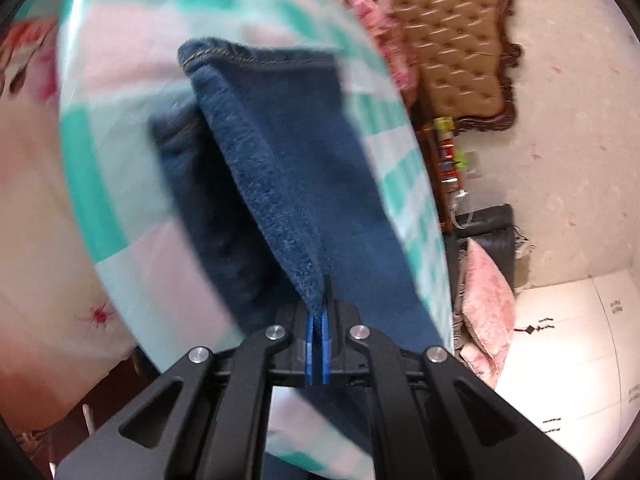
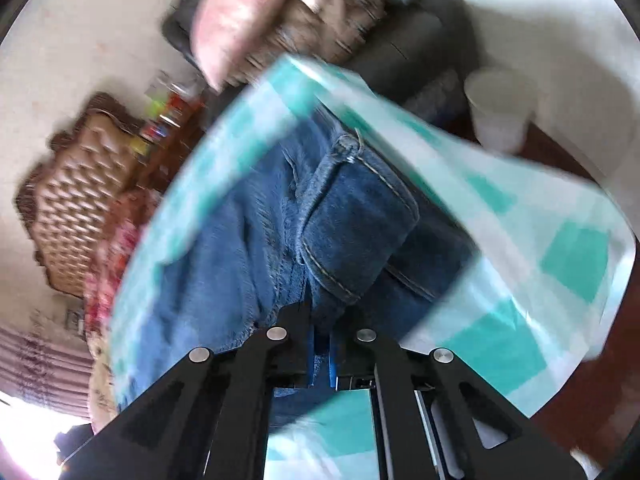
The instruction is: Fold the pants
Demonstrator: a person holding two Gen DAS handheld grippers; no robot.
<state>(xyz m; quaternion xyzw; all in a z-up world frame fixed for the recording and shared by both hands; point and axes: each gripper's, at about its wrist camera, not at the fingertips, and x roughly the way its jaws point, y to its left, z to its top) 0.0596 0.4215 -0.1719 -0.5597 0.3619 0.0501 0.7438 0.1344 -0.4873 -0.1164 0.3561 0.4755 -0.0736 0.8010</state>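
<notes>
The blue denim pants (image 1: 288, 168) hang from my left gripper (image 1: 319, 320), which is shut on a fold of a leg, with the stitched hem (image 1: 240, 54) at the far end. In the right wrist view the pants (image 2: 352, 220) show the waistband and a pocket seam. My right gripper (image 2: 322, 344) is shut on denim near the waist. Both views are blurred by motion. The pants are held above a teal, white and pink checked cloth (image 1: 120, 160) that also shows in the right wrist view (image 2: 520, 240).
A tufted brown headboard (image 1: 452, 40) stands by a wall. A pink cushion (image 1: 488, 300) and a dark bag (image 1: 492, 232) lie beside the checked cloth. A white cup (image 2: 500, 108) and a dark sofa (image 2: 420, 40) show in the right wrist view.
</notes>
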